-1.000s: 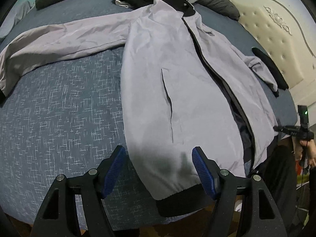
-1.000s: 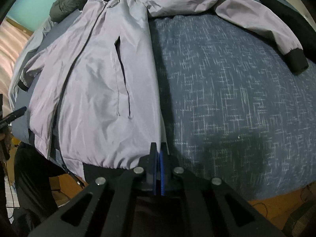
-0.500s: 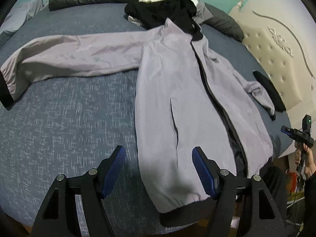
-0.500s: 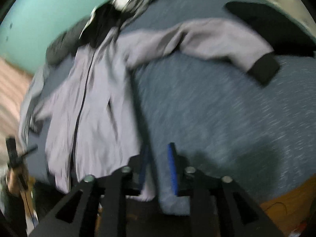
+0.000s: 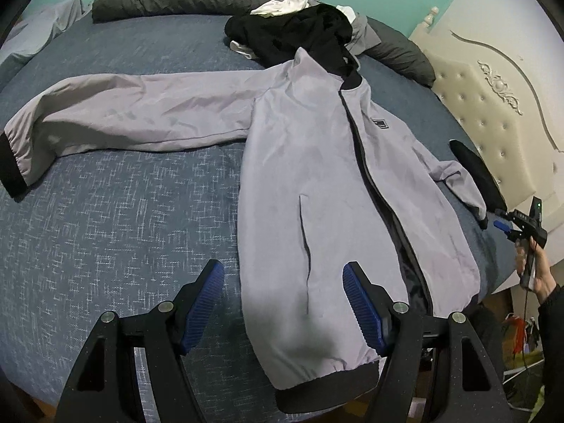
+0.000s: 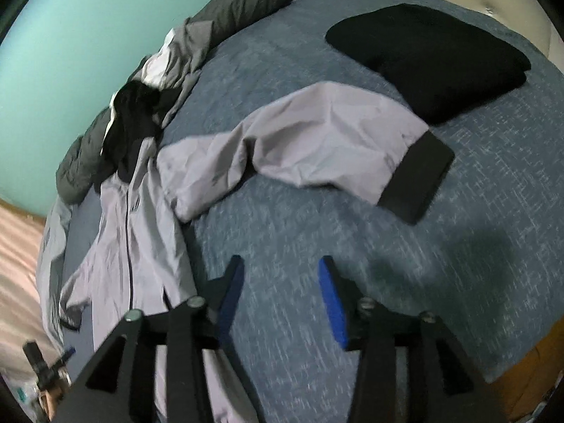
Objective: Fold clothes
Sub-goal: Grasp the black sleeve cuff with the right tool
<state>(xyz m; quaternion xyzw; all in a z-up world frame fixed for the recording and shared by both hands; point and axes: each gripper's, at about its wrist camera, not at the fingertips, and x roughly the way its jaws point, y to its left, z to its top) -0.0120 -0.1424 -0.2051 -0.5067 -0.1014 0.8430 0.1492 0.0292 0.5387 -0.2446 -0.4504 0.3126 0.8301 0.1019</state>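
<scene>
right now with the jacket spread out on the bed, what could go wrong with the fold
The grey jacket has its hem at the bed's near edge, so a pull could drag it off. The right sleeve lies rumpled, so creases may get folded in. The right gripper, jaws opening on nothing, could pinch the bedspread too.

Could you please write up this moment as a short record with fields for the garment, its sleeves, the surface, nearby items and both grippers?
garment: grey jacket, spread flat, front up, zip closed
sleeves: one sleeve stretched straight out; other sleeve bent and creased, black cuff on the cover
surface: bed with blue cover
nearby: black folded item; clothes pile by the collar
left gripper: open above the hem, holding nothing
right gripper: jaws opening, nothing between them
</scene>
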